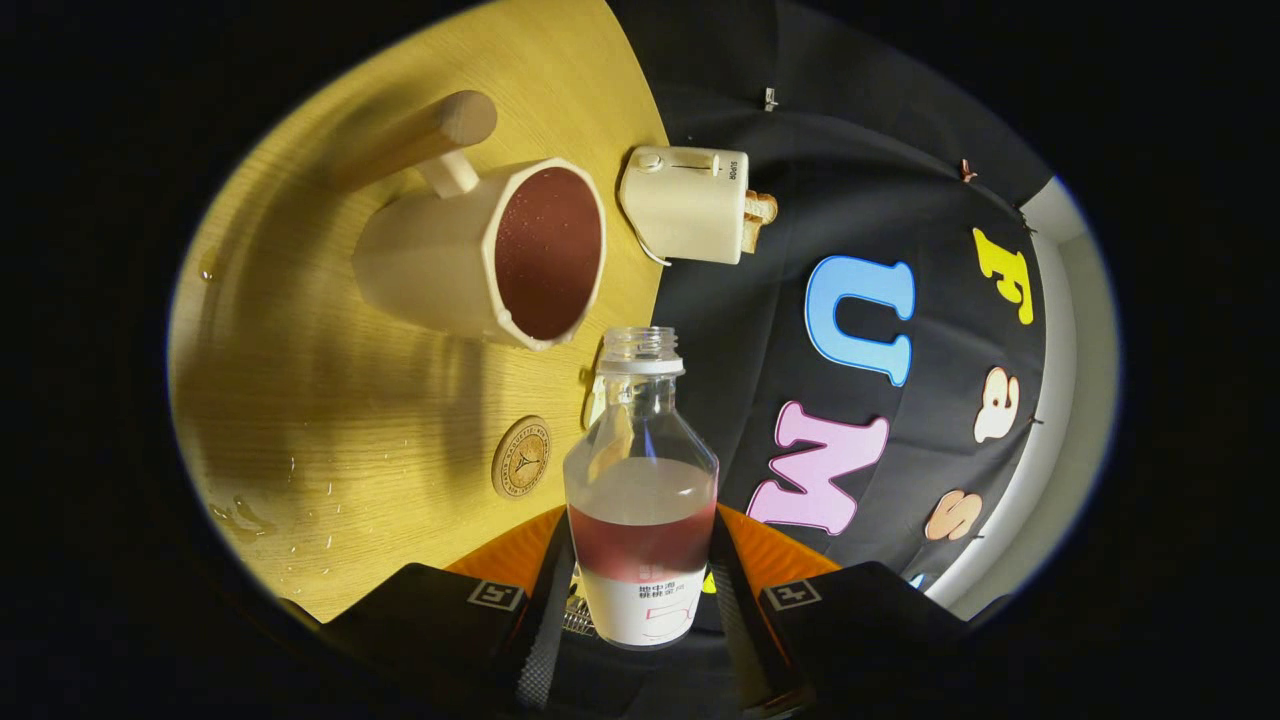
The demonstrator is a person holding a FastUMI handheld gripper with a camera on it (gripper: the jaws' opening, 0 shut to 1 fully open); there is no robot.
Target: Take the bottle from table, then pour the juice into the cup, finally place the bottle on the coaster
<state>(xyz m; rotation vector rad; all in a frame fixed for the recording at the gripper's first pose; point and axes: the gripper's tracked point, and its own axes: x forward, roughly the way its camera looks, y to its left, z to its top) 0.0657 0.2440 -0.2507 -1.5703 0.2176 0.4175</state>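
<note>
My gripper (640,600) is shut on a clear, uncapped bottle (640,480); both fingers press its white-labelled lower part. The bottle holds a little red juice near its base and its open mouth points ahead, toward the cup. The whole view is rolled, so the table appears tilted. Just beyond the bottle's mouth stands a cream cup (480,255) with a wooden handle, red juice inside it. A round wooden coaster (521,457) lies on the table (300,380) beside the bottle, between the cup and my fingers.
A cream toaster (690,205) with toast in its slot stands past the cup at the table's far edge. Several drops of liquid (300,510) glisten on the wood near my fingers. Black cloth wall lies beyond the table edge.
</note>
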